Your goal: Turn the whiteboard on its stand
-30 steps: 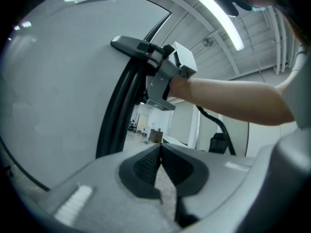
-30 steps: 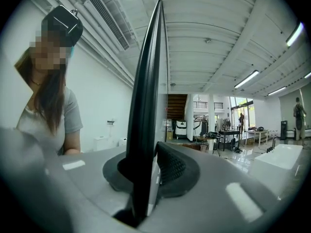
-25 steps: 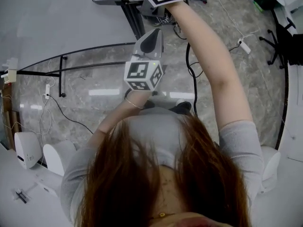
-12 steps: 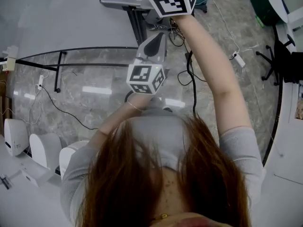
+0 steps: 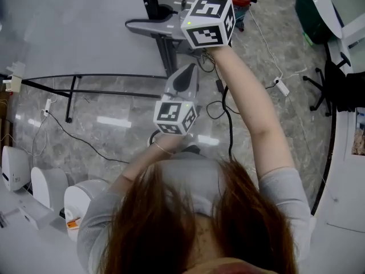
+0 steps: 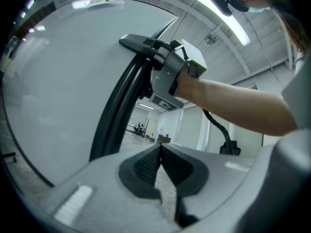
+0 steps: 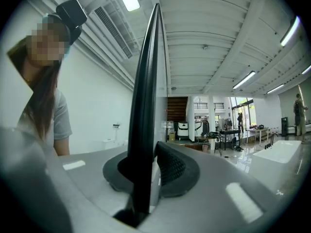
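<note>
The whiteboard (image 5: 68, 27) fills the upper left of the head view as a pale grey sheet with a black frame. Its black edge (image 7: 146, 106) runs upright between the pads of my right gripper (image 7: 148, 161), which is shut on it. In the head view that gripper's marker cube (image 5: 208, 20) sits at the top centre. From the left gripper view I see the right gripper (image 6: 167, 76) clamped on the frame (image 6: 121, 106). My left gripper (image 6: 161, 148) is shut and empty, just short of the board's edge. It sits below the right gripper (image 5: 183, 67).
Black stand bars (image 5: 74, 84) lie on the marble floor under the board. A grey foot with a black post (image 5: 151, 26) is beside the right gripper. Cables and a power strip (image 5: 279, 86) trail on the right. White machines (image 5: 48, 187) stand at lower left.
Both marker cubes have come lower in the head view, the right one most, still on the board's edge. The floor and stand bars have slid past beneath them.
</note>
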{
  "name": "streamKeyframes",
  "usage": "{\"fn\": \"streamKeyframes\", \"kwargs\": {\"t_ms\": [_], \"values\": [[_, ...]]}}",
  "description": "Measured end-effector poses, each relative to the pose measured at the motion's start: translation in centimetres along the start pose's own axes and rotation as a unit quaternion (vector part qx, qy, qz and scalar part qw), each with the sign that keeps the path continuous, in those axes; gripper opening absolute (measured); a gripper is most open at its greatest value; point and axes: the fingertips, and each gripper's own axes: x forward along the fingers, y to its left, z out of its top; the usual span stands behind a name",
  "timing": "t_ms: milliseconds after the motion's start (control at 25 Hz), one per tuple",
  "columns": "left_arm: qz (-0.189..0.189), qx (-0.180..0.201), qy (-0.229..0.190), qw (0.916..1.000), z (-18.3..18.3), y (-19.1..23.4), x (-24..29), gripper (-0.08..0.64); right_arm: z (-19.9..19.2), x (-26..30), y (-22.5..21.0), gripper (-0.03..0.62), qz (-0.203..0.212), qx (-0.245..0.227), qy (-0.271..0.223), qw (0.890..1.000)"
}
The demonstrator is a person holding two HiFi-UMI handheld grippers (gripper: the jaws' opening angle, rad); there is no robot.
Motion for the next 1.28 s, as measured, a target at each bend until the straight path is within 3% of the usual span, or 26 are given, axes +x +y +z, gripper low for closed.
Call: {"fn": "streamKeyframes", "kwargs": {"t_ms": [160, 360, 560, 840, 1000, 1280], "values": [[-0.023, 0.0, 0.005, 0.9997, 0.0, 0.2, -0.1, -0.006, 0.3, -0.9, -0.6, 0.056, -0.009, -0.002, 0.0, 1.0], [-0.056, -0.042, 0.028, 0.9971, -1.7, 0.4, -0.5, -0.006, -0.6, -2.2, 0.0, 0.049, -0.013, 0.015, -0.034, 0.999], [-0.108, -0.032, 0.052, 0.9922, -4.0, -4.8, 1.5, -0.006, -0.4, -6.3, 1.5, 0.048, -0.025, -0.008, -0.041, 0.999], [-0.087, -0.011, 0.043, 0.9952, -4.4, -7.4, 3.5, -0.006, -0.5, -10.0, 2.5, 0.048, -0.021, -0.004, -0.044, 0.999], [-0.074, -0.017, 0.035, 0.9965, -3.8, -6.8, 3.8, -0.006, -0.6, -10.2, 2.8, 0.048, -0.007, 0.012, -0.042, 0.999], [-0.086, -0.01, 0.034, 0.9956, -3.4, -7.3, 3.8, -0.005, -0.5, -10.4, 3.0, 0.048, -0.011, 0.01, -0.035, 0.999]]}}
